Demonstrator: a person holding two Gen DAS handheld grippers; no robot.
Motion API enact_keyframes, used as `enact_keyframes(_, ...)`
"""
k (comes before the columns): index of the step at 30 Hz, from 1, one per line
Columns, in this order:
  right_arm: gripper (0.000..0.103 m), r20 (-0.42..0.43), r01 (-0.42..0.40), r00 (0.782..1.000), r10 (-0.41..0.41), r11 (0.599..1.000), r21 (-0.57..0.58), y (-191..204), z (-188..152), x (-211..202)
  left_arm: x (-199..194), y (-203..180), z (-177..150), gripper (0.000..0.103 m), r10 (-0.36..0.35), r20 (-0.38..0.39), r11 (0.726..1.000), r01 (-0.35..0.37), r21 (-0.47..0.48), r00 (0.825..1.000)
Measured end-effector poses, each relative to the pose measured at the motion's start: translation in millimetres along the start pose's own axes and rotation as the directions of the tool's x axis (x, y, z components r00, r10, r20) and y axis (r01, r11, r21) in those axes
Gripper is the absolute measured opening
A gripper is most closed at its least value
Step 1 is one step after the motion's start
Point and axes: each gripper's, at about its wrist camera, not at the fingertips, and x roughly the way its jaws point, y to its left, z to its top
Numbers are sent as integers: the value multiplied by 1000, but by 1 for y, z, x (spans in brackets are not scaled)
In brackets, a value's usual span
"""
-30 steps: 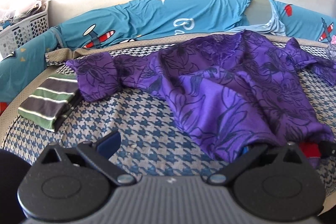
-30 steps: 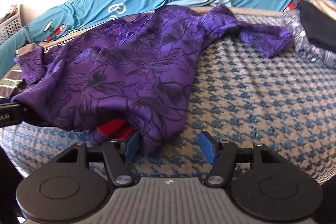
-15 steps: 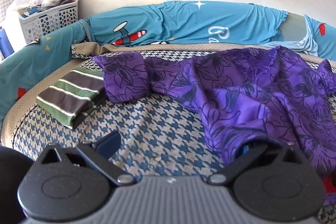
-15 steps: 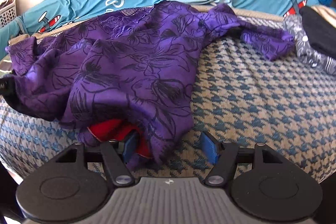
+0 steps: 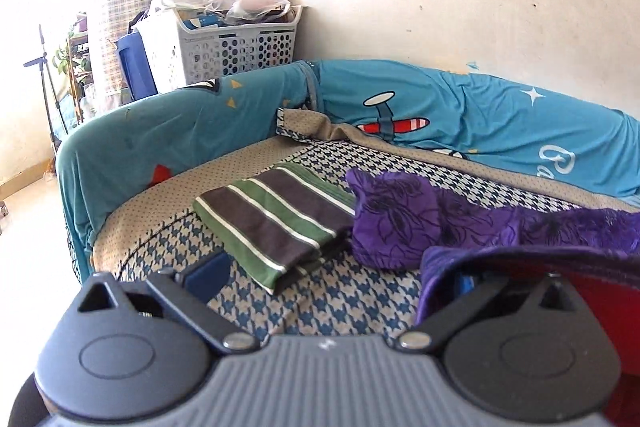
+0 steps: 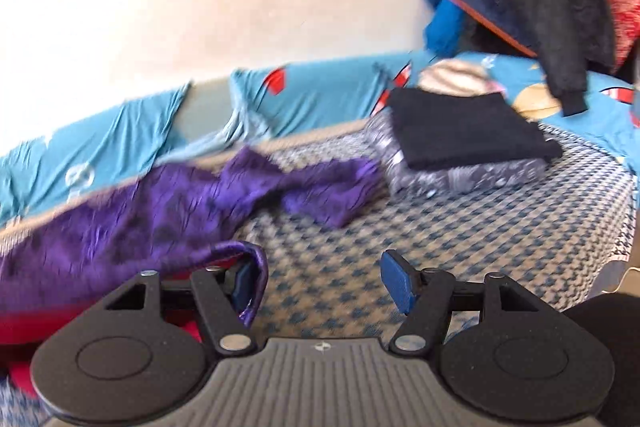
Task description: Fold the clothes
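A: Purple floral garment (image 5: 404, 223) is spread across the houndstooth bed (image 5: 352, 303), one sleeve lying just beside the folded striped garment (image 5: 276, 215). Its near hem is draped over the inner finger of each claw, red lining showing.

B: Left claw (image 5: 332, 277): spread wide; cloth is hung over one finger only, the other pad bare. Nothing is pinched.

A: Right claw (image 6: 320, 279) likewise is held apart, hem looped over its left finger (image 6: 244, 283), right pad clear of cloth.

B: Judged: the hem is hooked, not clamped, so the edge can be carried over for a fold.

A: Folded black and patterned pile (image 6: 464, 151) is kept at the far side, presumably as finished work.
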Motion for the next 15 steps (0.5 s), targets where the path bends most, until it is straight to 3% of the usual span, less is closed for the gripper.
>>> enact_keyframes(9, 65, 214, 50, 976, -42, 998, -33, 3, 30, -31, -43, -3, 25, 103, 21, 169, 998, -31, 54, 985)
enact_keyframes(11, 69, 206, 65, 977, -52, 996, -57, 7, 33, -29, -40, -10, 27, 103, 28, 165, 995, -43, 88, 986)
enact_keyframes(15, 69, 130, 60, 990, -50, 996, -72, 7, 25, -19, -26, -14, 20, 103, -35, 47, 994, 30, 109, 998)
